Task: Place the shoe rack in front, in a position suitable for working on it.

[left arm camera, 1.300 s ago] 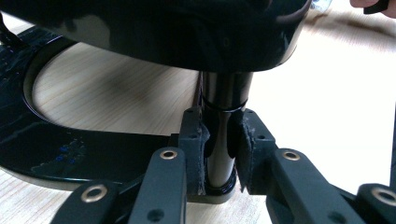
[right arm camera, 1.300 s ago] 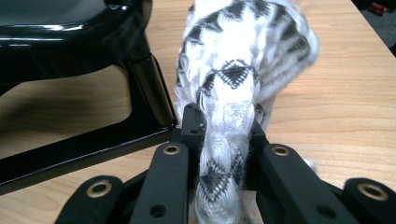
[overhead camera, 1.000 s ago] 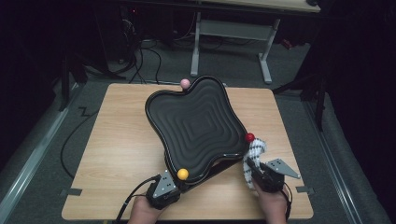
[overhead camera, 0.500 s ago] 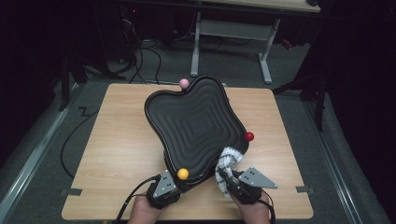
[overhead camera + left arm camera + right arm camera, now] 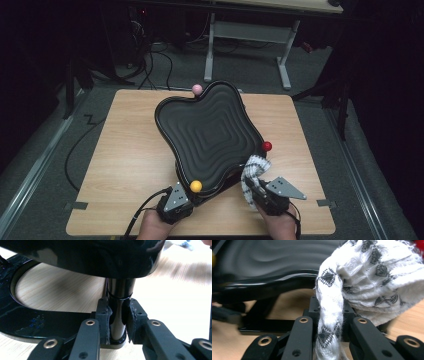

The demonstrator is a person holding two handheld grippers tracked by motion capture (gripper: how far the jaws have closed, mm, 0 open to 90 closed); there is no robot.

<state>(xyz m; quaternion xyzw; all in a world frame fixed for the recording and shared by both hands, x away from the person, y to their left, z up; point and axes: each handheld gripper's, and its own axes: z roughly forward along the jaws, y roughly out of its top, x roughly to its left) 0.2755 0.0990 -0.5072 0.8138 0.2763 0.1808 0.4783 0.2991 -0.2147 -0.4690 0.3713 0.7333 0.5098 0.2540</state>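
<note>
The left gripper (image 5: 117, 325) jaws are clamping the tray's post (image 5: 119, 312); the right gripper (image 5: 329, 322) jaws are pinching a cloth (image 5: 362, 280), bunched ahead of them at the black tray (image 5: 210, 135) rim. Wiping looks barely begun.

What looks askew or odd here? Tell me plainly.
The black wavy tray sits tilted on its stand, its far corner by the pink ball higher than the near edge. The left claw is clamped on the stand's post, and the right claw holds a patterned cloth at the tray's rim. Nothing is spilled or broken.

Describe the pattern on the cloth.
White cloth with dark diamond motifs, clearest in the right gripper view.
</note>
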